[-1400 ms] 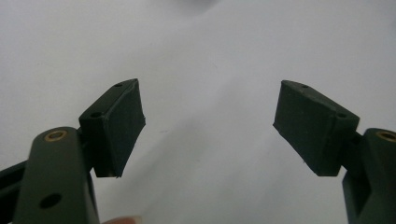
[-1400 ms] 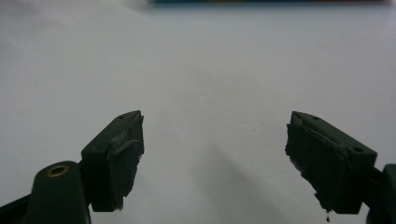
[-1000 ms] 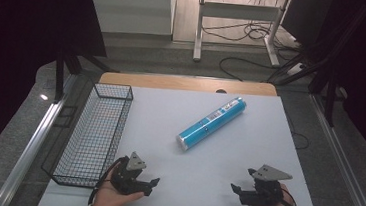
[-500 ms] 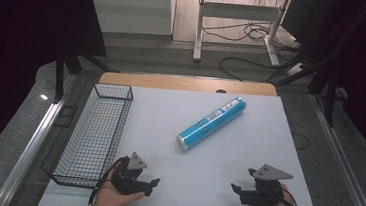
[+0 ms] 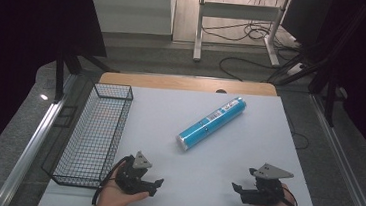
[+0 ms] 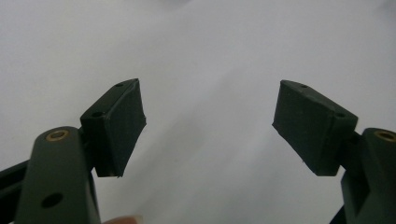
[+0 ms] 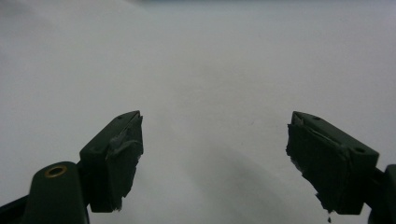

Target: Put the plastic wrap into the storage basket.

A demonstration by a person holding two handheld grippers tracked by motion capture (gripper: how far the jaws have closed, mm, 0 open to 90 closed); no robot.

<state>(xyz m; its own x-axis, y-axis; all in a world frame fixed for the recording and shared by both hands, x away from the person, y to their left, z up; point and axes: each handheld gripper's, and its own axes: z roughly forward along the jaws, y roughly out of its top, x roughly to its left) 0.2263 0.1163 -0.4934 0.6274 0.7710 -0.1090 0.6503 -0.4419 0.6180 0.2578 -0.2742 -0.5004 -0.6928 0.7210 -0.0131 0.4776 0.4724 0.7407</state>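
Observation:
A blue cylindrical tube with a white label lies diagonally on the white table top, near its middle. A black wire basket stands along the table's left side. My left gripper rests near the front edge, just right of the basket's near corner, jaws pointing right. My right gripper rests near the front right, jaws pointing left. In the left gripper view the left gripper stands open over bare white surface. In the right gripper view the right gripper is open too, nothing between its pads.
The table's wooden far edge shows beyond the white top. Metal rails run along both sides of the table. Behind the table, cables lie on the floor beside a metal stand.

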